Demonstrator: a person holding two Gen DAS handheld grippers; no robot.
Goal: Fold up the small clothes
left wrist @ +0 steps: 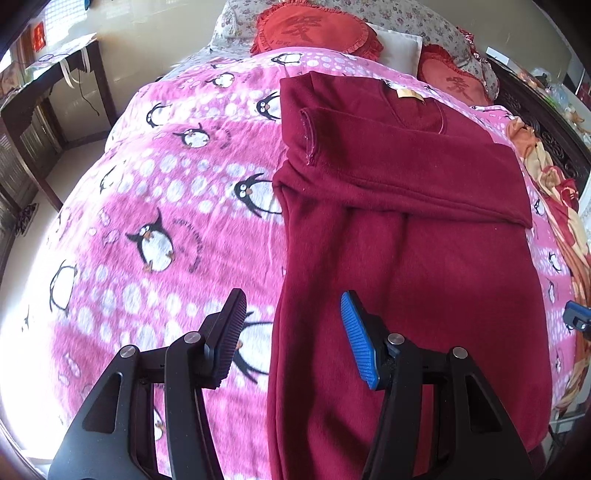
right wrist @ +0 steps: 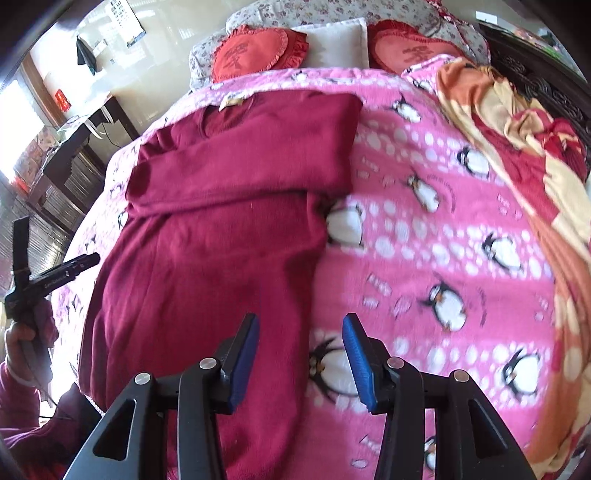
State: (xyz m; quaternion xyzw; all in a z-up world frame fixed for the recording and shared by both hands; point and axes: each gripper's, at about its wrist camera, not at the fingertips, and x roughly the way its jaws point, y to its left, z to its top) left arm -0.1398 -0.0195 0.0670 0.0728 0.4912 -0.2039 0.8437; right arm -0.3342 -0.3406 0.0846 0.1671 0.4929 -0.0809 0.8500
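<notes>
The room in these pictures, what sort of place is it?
Most likely a home bedroom. A bed carries a pink penguin blanket, with heart cushions and a white pillow at its head. A dark red sweater lies on the blanket, sleeves folded in.

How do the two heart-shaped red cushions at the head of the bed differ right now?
The left heart cushion lies fully exposed against the white pillow; the right heart cushion is partly covered by the penguin blanket. The left looks smaller. Both are red, frilled and bear a character.

Pink penguin blanket (left wrist: pixel 166 206) covers bed; heart cushions (right wrist: pixel 255 50), white pillow (right wrist: pixel 334 44) at head; dark desk (left wrist: pixel 55 96).
</notes>
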